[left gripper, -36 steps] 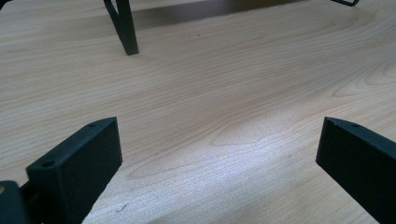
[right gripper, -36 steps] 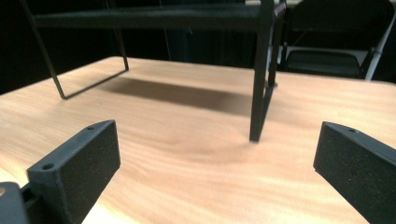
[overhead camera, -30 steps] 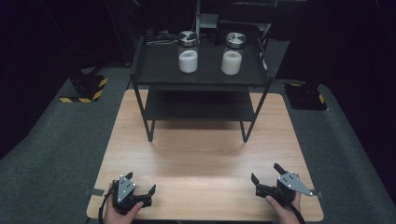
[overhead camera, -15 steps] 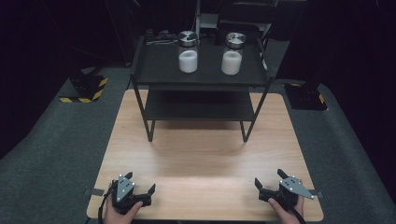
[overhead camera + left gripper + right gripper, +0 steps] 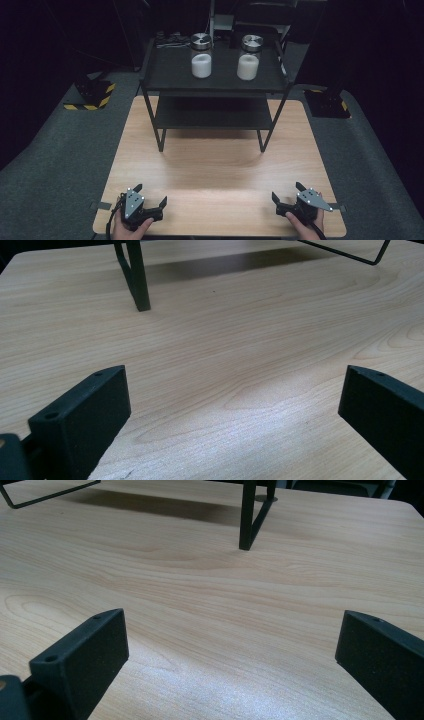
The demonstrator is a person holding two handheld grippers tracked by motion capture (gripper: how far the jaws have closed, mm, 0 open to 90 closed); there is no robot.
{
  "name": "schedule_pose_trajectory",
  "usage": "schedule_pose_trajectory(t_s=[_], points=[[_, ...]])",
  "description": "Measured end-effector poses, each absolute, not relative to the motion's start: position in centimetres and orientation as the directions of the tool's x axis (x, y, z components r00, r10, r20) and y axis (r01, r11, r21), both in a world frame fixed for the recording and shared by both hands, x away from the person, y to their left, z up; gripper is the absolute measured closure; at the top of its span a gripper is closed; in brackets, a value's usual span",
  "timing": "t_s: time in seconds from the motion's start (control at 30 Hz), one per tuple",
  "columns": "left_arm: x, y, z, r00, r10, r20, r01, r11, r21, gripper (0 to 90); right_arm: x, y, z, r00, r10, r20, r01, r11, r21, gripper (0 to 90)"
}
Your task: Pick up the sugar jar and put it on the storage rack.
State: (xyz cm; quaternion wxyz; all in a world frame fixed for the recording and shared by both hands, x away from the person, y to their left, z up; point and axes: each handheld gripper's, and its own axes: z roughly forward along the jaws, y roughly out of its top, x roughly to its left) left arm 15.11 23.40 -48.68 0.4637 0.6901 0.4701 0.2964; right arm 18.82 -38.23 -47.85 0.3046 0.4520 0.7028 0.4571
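Two jars (image 5: 201, 56) (image 5: 248, 57) sit untouched on the rack's top shelf (image 5: 220, 82), well away from me. My left gripper (image 5: 148, 197) and right gripper (image 5: 288, 194): jaws wide apart, empty, at the table's near edge (image 5: 215, 232). Nothing started; reaching and grasping remain.

This looks like a lab or test cell rather than a home. A bare wooden table (image 5: 220, 170) stands on grey carpet (image 5: 55, 170) under a single light, with darkness all round. Stand feet marked with yellow-black hazard tape (image 5: 90, 102) sit beside it. A black metal rack (image 5: 212, 80) on the table carries two matching jars (image 5: 202, 61), set out evenly.
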Motion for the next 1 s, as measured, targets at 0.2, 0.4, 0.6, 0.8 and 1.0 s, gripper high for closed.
schedule_pose_trajectory(t_s=[0.2, 0.4, 0.6, 0.8, 1.0], points=[[15.2, 23.3, -48.6, 0.381, 0.924, -0.027, 0.378, -0.129, 0.917, 0.6, 18.8, -38.3, -47.9, -0.398, 0.917, -0.004, 0.362, 0.161, 0.918, 0.2], [15.1, 23.4, -48.6, 0.386, 0.922, -0.024, 0.374, -0.133, 0.918, 0.6, 18.7, -38.4, -47.9, -0.394, 0.919, 0.005, 0.366, 0.152, 0.918, 0.2], [15.4, 23.4, -48.5, 0.395, 0.918, -0.024, 0.383, -0.141, 0.913, 0.6, 18.8, -38.5, -47.8, -0.390, 0.921, 0.014, 0.372, 0.144, 0.917, 0.2], [16.0, 23.0, -48.4, 0.411, 0.911, -0.019, 0.383, -0.154, 0.911, 0.6, 18.5, -38.9, -48.2, -0.411, 0.912, 0.009, 0.342, 0.145, 0.928, 0.2], [17.4, 21.7, -48.4, 0.452, 0.892, -0.015, 0.376, -0.175, 0.910, 0.6, 17.5, -39.5, -49.2, -0.412, 0.911, 0.020, 0.286, 0.109, 0.952, 0.1]])
